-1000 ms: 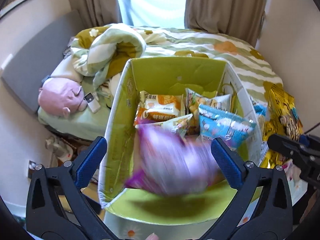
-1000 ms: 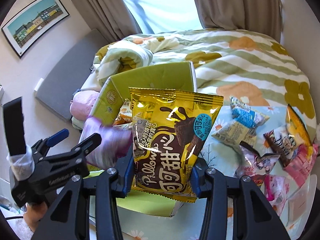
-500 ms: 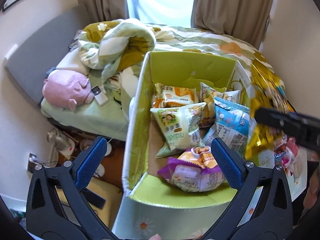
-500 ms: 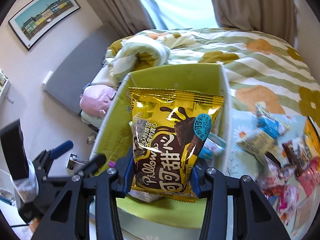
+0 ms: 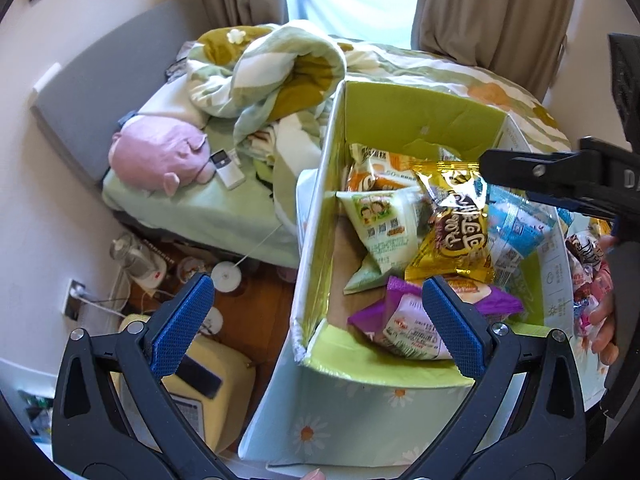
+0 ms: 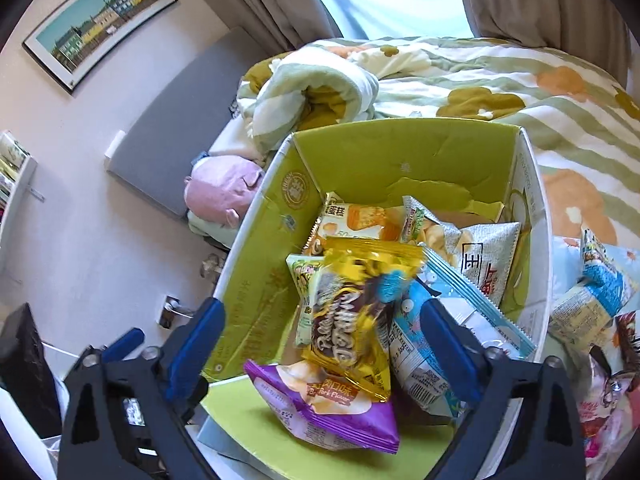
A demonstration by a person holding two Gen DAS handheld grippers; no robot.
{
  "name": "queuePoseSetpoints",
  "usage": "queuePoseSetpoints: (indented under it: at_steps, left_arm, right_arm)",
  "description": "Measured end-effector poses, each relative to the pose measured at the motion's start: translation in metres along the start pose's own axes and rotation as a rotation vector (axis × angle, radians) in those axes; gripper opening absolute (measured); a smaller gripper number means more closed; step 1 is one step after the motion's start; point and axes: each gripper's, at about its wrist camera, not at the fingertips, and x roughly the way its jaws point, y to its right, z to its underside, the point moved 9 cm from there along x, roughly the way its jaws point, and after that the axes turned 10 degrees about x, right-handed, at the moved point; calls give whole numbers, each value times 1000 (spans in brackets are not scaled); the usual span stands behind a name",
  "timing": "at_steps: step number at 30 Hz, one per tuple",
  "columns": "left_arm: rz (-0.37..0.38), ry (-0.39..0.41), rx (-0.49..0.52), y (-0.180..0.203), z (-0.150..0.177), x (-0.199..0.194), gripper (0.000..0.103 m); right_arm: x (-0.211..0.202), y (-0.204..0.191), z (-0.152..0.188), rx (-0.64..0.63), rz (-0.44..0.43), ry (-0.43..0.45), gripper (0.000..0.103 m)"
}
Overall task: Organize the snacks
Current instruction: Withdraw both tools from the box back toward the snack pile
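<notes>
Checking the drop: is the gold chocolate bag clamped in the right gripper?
No, the right gripper is open and the gold chocolate bag lies in the box.

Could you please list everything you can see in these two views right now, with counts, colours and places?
Box: one, green inside, on the bed's near end.
Gold packet: one, atop the box's snacks.
Purple packet: one, at the box's near end.
Other packets in box: at least five; orange, green, blue, grey.
Loose snacks: several, mixed colours, right of box.
Plush toy: one, pink, by the headboard.
Quilt: one, green-striped, bunched on bed.
Left tongs: open, empty.
Right tongs: open, have just been opening, over the gold packet.
</notes>
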Motion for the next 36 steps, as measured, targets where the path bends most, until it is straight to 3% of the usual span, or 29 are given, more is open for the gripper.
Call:
queuePoseSetpoints:
  at_steps: [7,16,20,29,36]
  left_arm:
    - [11,-1,-6,4,4,-10,103]
    - [-9,75,31,7,-9,-53,103]
    - [18,109,52,19,-15,-71,103]
    - [127,179,148,81,-23,-97,103]
    - [196,197,249,152,-29,-109,103]
  right_arm:
    - [-23,-2,7,-52,46,70,102]
    - [-82,-17,18,-85,68,169,102]
    - [-109,-14,28,-61,77,187,102]
    - [-182,25,59,38,167,280,102]
    - [-252,86,78,118,305,393,102]
